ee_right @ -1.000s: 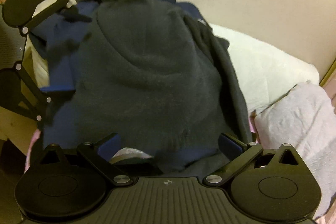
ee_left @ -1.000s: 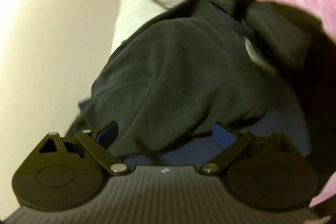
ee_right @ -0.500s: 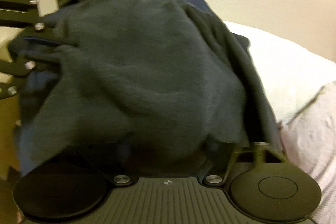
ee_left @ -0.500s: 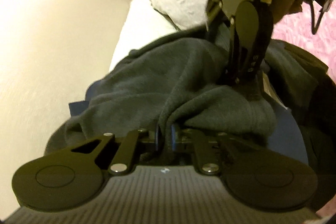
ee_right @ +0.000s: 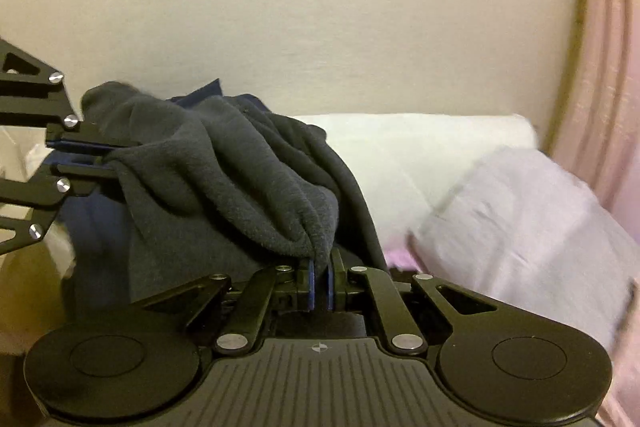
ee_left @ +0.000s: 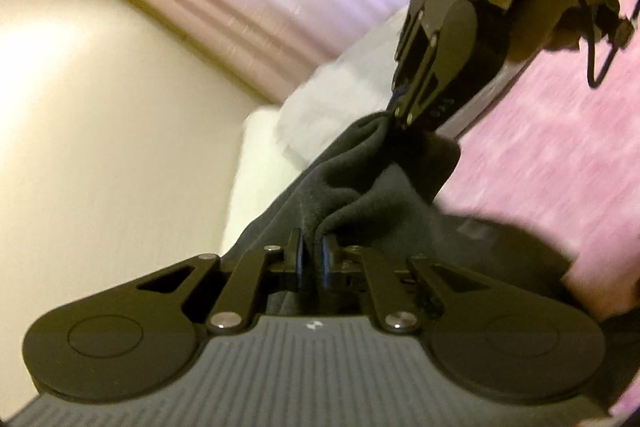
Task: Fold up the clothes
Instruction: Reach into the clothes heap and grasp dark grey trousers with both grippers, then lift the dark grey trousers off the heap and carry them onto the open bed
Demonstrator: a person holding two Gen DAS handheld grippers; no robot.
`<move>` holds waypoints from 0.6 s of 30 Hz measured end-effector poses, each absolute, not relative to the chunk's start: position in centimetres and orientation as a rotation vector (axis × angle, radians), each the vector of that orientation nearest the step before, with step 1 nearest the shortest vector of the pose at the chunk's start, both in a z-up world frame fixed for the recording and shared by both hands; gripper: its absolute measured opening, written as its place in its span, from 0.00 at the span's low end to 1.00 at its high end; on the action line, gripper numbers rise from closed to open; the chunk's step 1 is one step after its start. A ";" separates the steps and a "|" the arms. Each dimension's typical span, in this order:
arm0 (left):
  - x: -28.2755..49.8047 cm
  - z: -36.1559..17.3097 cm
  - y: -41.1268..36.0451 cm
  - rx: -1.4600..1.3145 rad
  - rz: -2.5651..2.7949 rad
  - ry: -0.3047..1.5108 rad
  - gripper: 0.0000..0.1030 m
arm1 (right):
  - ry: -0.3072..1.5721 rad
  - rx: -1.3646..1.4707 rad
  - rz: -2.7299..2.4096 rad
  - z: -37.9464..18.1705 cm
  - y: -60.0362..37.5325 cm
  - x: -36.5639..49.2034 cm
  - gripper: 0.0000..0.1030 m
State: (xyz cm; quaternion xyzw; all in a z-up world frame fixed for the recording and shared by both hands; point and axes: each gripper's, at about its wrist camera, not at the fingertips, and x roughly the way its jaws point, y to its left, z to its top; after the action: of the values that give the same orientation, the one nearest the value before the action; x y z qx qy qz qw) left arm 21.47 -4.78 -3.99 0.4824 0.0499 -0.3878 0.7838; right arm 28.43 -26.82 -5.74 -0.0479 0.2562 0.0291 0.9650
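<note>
Both tools pinch one dark grey fleece garment (ee_right: 224,187): the left tool (ee_left: 311,259) nips a ridge of its cloth, the right tool (ee_right: 320,285) a bunched edge. It hangs slack and rumpled between them above the pink bed (ee_left: 560,147), near white pillows (ee_right: 400,155). No flat, squared fold shows, so by the look of it smoothing and folding remain.

The left gripper (ee_left: 311,261) pinched a fold of the dark grey garment (ee_left: 360,187) between its blue pads. Across from it, the right gripper (ee_left: 402,115) clamped another edge, above pink bedding (ee_left: 560,155).
</note>
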 end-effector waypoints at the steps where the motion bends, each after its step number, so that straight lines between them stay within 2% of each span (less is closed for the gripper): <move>1: 19.2 -3.7 -5.6 1.039 -0.867 0.107 0.06 | 0.522 -0.094 0.048 -5.7 -27.5 25.7 0.04; 8: 2.8 -2.2 -11.6 1.025 -1.085 0.111 0.06 | 0.620 0.005 -0.048 -8.6 -31.0 3.7 0.04; 13: -10.3 -4.4 -14.8 0.981 -1.347 0.219 0.06 | 0.737 0.133 -0.193 -10.9 -31.7 -12.4 0.04; 18: -18.0 -6.6 -19.1 0.956 -1.624 0.274 0.06 | 0.833 0.241 -0.397 -11.7 -33.6 -24.4 0.04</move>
State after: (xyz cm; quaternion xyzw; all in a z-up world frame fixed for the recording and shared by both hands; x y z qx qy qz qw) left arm -17.96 -19.14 -6.61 0.4089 0.1171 -0.6946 0.5801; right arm -24.43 -33.55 -11.68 0.1162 0.4007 -0.1911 0.8885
